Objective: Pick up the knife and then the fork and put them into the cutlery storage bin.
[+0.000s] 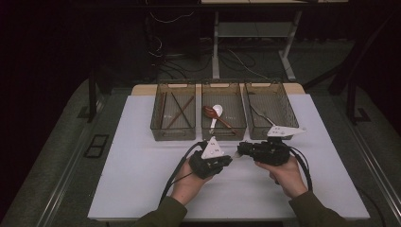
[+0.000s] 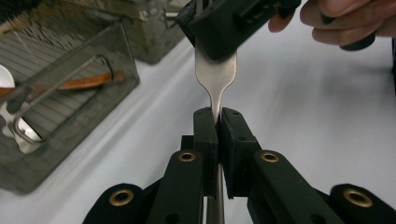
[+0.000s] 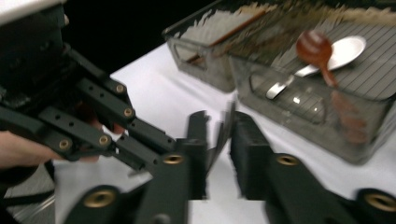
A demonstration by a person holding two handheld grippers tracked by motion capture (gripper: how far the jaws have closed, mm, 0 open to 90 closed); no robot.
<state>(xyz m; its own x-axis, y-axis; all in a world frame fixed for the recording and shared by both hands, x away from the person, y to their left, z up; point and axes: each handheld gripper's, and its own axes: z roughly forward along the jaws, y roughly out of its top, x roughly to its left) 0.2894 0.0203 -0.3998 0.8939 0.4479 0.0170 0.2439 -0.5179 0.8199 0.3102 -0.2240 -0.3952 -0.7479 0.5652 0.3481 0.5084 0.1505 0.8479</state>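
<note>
The fork point(image 2: 215, 77) hangs over the table point(image 1: 142, 165), held at both ends. The left tongs point(image 2: 217, 122) pinch its handle tight. The right tongs point(image 3: 218, 135) grip its prongs. It is not yet in the right bin point(image 1: 283, 101), beside the spoons point(image 1: 215, 113).

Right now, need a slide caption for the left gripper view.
Left gripper clamps a metal utensil's handle while the right gripper grips its far end, beside the cutlery bins.
</note>
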